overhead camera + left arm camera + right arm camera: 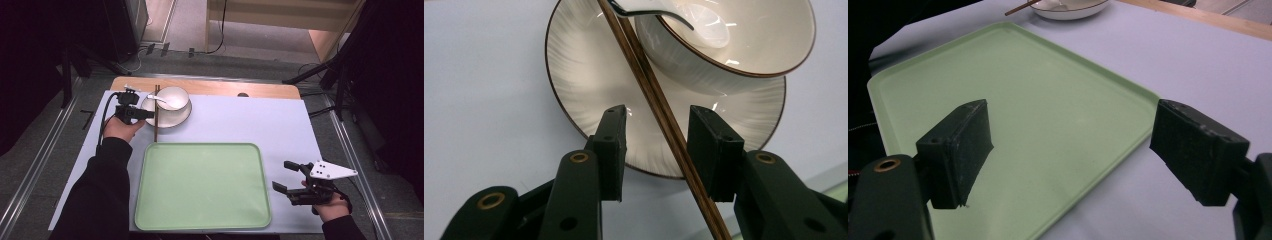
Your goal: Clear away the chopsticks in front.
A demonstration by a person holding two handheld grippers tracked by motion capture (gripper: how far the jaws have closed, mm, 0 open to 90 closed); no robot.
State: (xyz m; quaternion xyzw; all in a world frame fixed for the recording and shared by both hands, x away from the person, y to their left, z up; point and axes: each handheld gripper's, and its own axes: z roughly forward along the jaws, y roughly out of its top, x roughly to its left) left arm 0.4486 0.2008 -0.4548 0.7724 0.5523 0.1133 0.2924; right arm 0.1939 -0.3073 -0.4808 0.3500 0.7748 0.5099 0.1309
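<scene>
A pair of brown chopsticks (156,117) lies across the left rim of a white plate (172,119) with a white bowl (173,98) on it. A white spoon (159,99) rests in the bowl. My left gripper (150,114) reaches in from the left at the plate's edge. In the left gripper view the chopsticks (651,95) run between its jaws, nearer the right one, with a gap on both sides; the left gripper (656,117) is open. My right gripper (280,175) hovers open and empty right of the green tray (200,185).
The tray (1048,100) is bare and fills the near middle of the pale blue mat (260,125). A wooden table edge (225,89) runs behind the mat. Tripod legs and cables stand on the floor beyond.
</scene>
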